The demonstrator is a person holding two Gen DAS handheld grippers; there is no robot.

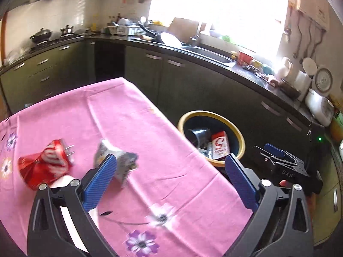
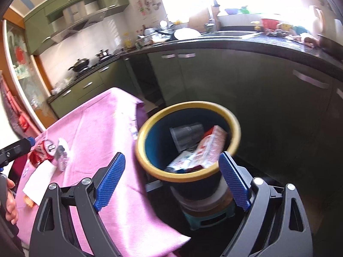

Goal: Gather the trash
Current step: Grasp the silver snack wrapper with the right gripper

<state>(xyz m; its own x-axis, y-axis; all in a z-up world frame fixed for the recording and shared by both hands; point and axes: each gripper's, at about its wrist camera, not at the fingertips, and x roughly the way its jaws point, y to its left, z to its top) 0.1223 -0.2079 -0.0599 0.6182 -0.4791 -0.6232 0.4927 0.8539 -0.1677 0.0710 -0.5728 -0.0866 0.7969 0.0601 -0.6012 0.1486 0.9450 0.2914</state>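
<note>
- Our left gripper point(image 1: 170, 163) is hanging over the pink tablecloth point(image 1: 137, 115), jaws released and empty.
- We are judging the crushed red can point(image 1: 46, 165) light, thin-walled and slippery; we would pinch across its flattened middle.
- Our right gripper point(image 2: 171, 163) is tilting down over the yellow-rimmed bin point(image 2: 145, 137), jaws spread, holding nothing.

**Blurred, Hidden, Cut Off**

Motion is smearing the grey packet point(image 1: 120, 162) and the red can point(image 1: 46, 163) on the table; their print is staying unreadable. The bin's point(image 2: 150, 126) rim is blurring too. Trash inside is overlapping, hiding the bottom. Window glare is washing out the sill.
</note>
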